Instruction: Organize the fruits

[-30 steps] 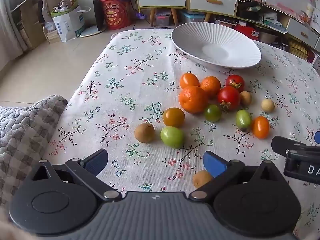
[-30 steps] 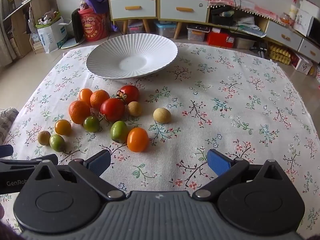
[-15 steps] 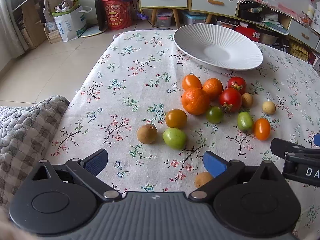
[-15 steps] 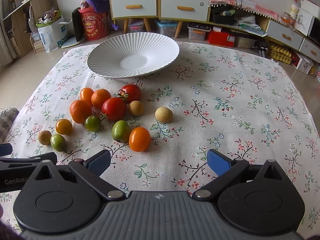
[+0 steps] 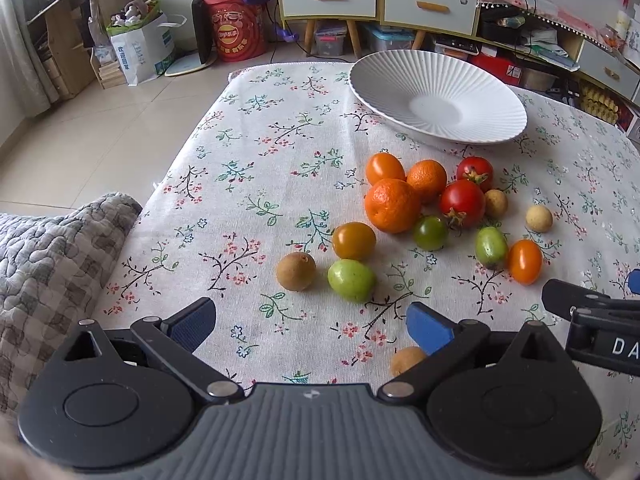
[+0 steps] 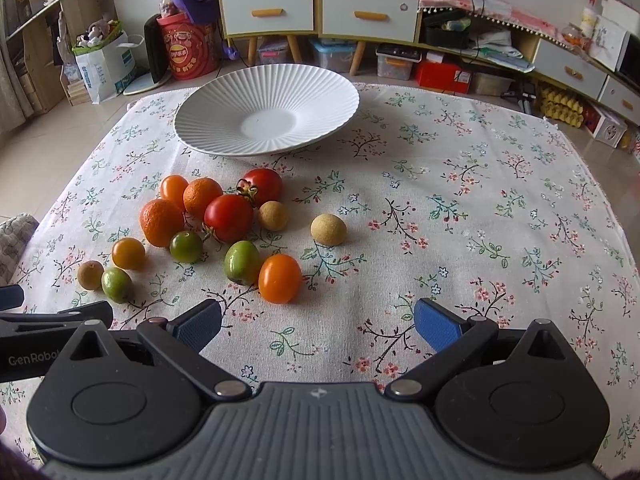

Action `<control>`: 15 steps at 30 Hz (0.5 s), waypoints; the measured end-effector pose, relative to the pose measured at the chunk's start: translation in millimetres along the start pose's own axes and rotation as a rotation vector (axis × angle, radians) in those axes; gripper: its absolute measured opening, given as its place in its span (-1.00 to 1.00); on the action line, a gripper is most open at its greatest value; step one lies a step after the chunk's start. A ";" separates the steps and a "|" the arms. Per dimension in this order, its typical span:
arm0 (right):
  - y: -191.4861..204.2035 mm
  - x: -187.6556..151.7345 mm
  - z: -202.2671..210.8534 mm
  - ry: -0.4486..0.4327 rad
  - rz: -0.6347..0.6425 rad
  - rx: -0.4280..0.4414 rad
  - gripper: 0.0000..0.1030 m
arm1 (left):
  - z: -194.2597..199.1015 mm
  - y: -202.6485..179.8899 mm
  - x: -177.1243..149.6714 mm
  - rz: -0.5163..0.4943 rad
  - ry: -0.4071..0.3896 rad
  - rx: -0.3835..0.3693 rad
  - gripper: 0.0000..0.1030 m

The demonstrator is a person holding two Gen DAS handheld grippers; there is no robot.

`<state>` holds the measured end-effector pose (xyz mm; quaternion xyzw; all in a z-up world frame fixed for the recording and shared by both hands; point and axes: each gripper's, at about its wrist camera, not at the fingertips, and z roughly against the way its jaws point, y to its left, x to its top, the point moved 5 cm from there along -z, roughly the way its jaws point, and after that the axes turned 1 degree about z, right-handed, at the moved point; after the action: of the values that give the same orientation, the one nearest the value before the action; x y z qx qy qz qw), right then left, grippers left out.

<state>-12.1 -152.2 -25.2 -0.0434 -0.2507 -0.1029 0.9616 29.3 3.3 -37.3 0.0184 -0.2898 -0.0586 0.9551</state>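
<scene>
Several small fruits lie loose on the floral tablecloth: oranges [image 5: 393, 205], red tomatoes [image 5: 462, 201] [image 6: 228, 217], green fruits [image 5: 351, 280] [image 6: 241, 262], an orange tomato [image 6: 279, 278] and brown longans [image 5: 296, 271] [image 6: 328, 229]. A white ribbed plate [image 5: 480, 84] [image 6: 320, 92] stands empty behind them. My left gripper [image 5: 312, 322] is open, low at the table's near side, with the green fruit just ahead and a small brown fruit [image 5: 406, 360] by its right finger. Open too, my right gripper [image 6: 318, 322] has the orange tomato just ahead of its fingers.
A quilted grey cushion [image 5: 52, 256] lies at the table's left edge. Behind the table stand drawers [image 6: 316, 10], a red tub [image 6: 188, 50], a paper bag [image 5: 142, 46] and low shelves with clutter [image 6: 560, 68]. The right half of the cloth [image 6: 500, 220] has no fruit.
Both grippers have drifted slightly, so the fruits and plate sit a little differently in each view. Both stay open and nothing has been taken hold of.
</scene>
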 end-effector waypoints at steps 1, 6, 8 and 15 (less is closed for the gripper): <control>0.2 0.1 0.0 0.000 0.001 0.000 0.99 | 0.2 0.0 0.1 0.000 0.000 0.000 0.95; 0.2 0.8 0.4 0.002 0.004 -0.001 0.99 | 1.3 0.5 0.8 -0.001 -0.004 0.002 0.95; 0.2 0.9 0.1 0.004 0.004 -0.001 0.99 | 1.2 0.9 1.3 0.001 -0.004 0.003 0.95; 0.4 0.5 -0.2 0.004 0.006 -0.002 0.99 | 1.5 1.7 2.1 0.002 -0.010 0.008 0.95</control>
<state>-11.5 -151.9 -25.0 -0.0449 -0.2487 -0.1004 0.9623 30.3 4.7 -34.8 0.0214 -0.2946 -0.0566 0.9537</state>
